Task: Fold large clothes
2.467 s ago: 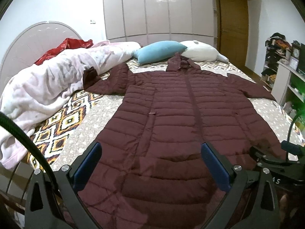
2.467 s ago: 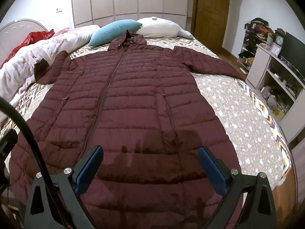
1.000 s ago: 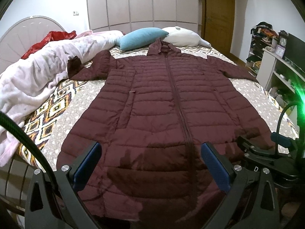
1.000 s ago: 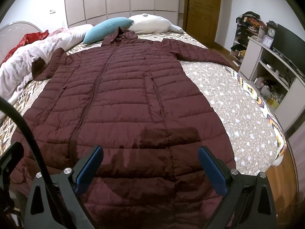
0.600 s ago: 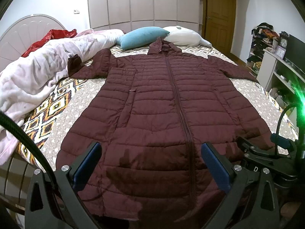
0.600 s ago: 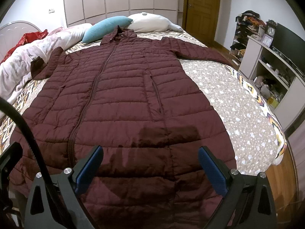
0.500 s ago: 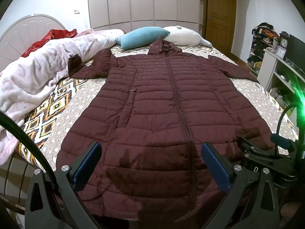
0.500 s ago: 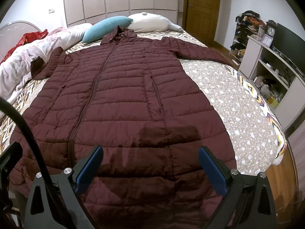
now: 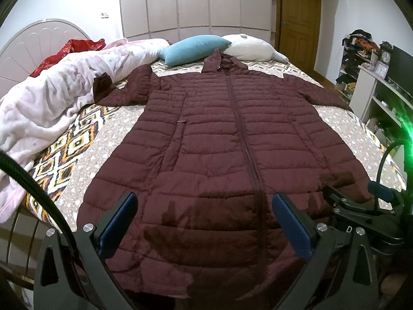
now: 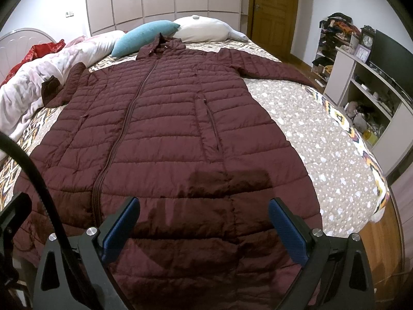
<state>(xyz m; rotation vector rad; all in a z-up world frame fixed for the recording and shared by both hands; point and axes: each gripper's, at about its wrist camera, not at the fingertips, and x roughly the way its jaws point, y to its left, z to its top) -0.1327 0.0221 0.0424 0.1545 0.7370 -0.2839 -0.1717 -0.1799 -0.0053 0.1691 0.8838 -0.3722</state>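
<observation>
Both the left hand-held gripper (image 9: 204, 219) and right hand-held gripper (image 10: 204, 222) hang wide open over the coat (image 9: 232, 142) spread flat on the bed (image 10: 322, 134), so honestly that puffy, slippery hem could just squirt out of a shallow pinch.

Bedroom, artificial light; ceiling lamp glare on glossy wardrobe doors (image 9: 196, 2) along far wall. Walls white, small switch plate (image 10: 68, 13) left of wardrobe. Wooden door (image 10: 275, 13) at far right corner, shut. Wood floor (image 10: 379, 248) visible at bed's right side. Bed w/ patterned cover (image 10: 322, 129), rounded pale headboard (image 9: 38, 41) on left. Crumpled white-pink blanket (image 9: 51, 98) along left edge, red cloth (image 9: 69, 51) behind it. Blue pillow (image 9: 196, 49) and white pillow (image 9: 250, 47) at far end, touching. White shelf unit (image 10: 361, 87) on right wall w/ dark TV screen (image 10: 392, 56), clock (image 10: 367, 41); cluttered rack (image 10: 333, 33) beyond.
</observation>
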